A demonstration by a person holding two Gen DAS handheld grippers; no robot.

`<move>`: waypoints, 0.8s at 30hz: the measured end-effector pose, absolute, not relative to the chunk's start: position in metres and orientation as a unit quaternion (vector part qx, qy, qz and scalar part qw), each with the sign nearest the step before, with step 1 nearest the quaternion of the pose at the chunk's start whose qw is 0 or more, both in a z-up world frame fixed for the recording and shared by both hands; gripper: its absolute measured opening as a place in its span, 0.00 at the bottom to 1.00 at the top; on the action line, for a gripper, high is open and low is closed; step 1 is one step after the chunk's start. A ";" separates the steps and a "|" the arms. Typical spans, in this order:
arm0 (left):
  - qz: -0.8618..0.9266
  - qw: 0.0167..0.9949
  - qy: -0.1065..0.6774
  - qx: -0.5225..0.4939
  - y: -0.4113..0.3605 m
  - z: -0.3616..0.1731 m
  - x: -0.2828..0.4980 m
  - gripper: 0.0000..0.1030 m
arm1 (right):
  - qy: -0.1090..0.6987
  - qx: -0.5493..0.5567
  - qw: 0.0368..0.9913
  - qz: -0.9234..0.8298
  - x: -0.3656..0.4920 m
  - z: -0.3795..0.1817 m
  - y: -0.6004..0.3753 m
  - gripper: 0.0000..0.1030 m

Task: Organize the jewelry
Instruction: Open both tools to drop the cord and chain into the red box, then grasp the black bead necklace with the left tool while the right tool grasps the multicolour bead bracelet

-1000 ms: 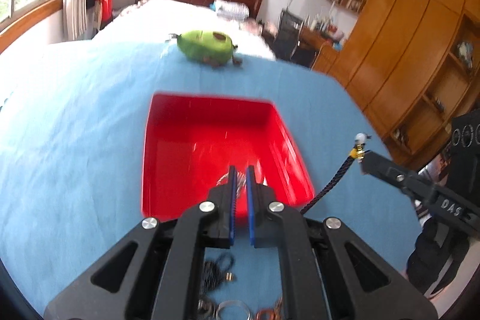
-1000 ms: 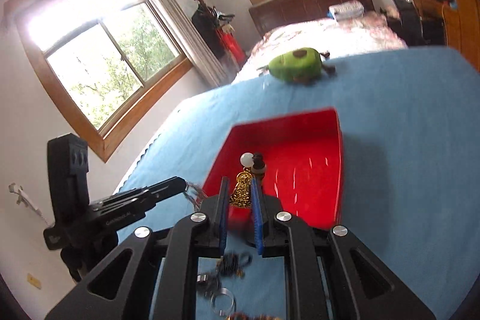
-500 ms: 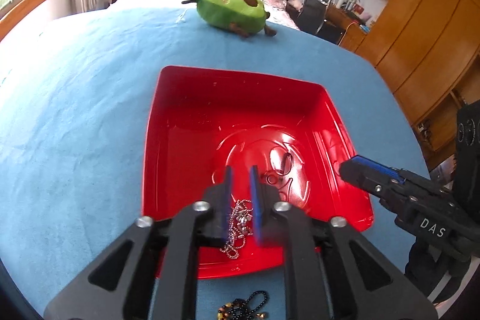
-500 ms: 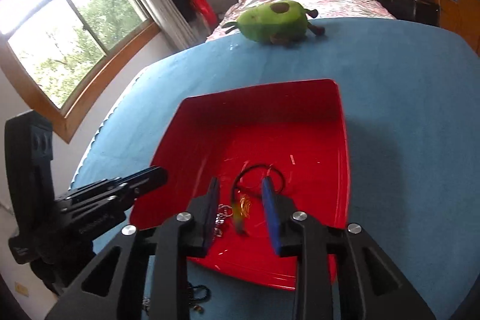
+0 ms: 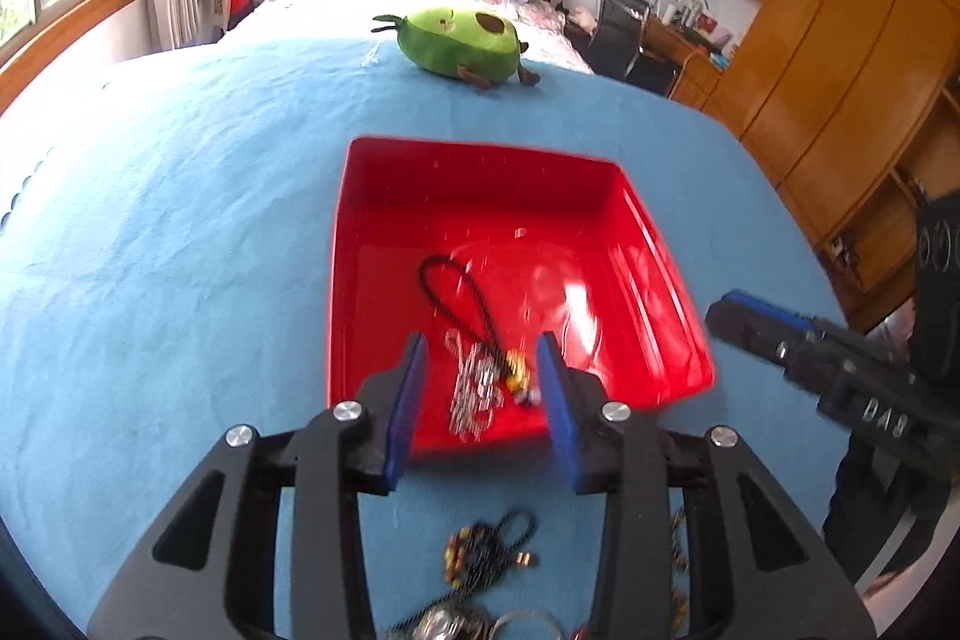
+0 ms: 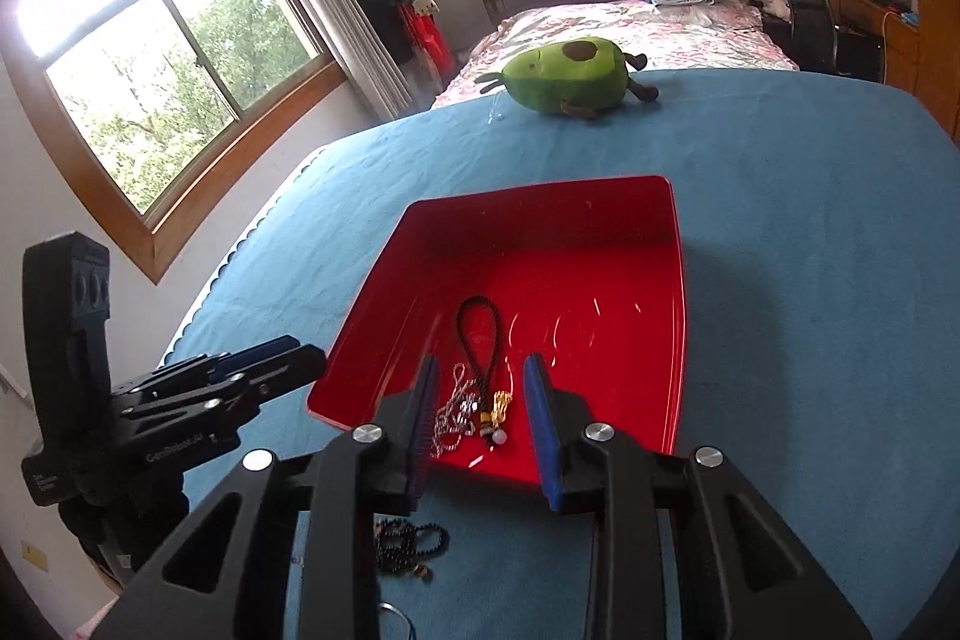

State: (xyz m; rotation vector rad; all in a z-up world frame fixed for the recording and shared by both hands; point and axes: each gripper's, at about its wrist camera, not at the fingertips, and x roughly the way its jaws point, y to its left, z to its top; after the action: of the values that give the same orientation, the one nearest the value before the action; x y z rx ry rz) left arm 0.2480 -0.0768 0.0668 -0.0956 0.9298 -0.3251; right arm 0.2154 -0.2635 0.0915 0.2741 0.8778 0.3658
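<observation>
Both the left gripper (image 5: pixel 482 388) and right gripper (image 6: pixel 480 415) have opened wide. The silver chain (image 5: pixel 474 394) and corded gold charm (image 6: pixel 497 409) now lie in the red tray (image 6: pixel 624 232), toward its 6 o'clock edge.

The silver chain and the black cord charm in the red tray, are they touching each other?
Touching. In the right wrist view the silver chain lies against the black cord charm near its gold pendant, with no red tray floor showing between them.

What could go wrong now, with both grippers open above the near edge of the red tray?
1. The silver chain lies against the cord charm in the red tray; they may tangle.
2. The bead bracelet and other pieces on the blue cloth sit under the left gripper, half hidden, so a grasp could catch several at once.
3. The right gripper hangs close beside it; both reaching could collide.
</observation>
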 end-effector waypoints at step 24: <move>-0.151 0.819 0.553 0.004 -0.082 -0.042 0.195 0.73 | 0.467 0.166 0.857 0.139 0.115 0.022 -0.303 0.31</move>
State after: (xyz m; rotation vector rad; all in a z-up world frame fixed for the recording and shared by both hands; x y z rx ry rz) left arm 0.1954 -0.0822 -0.0416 0.0083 1.1776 -0.3220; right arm 0.1151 -0.3026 0.0218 0.3495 0.9809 0.2916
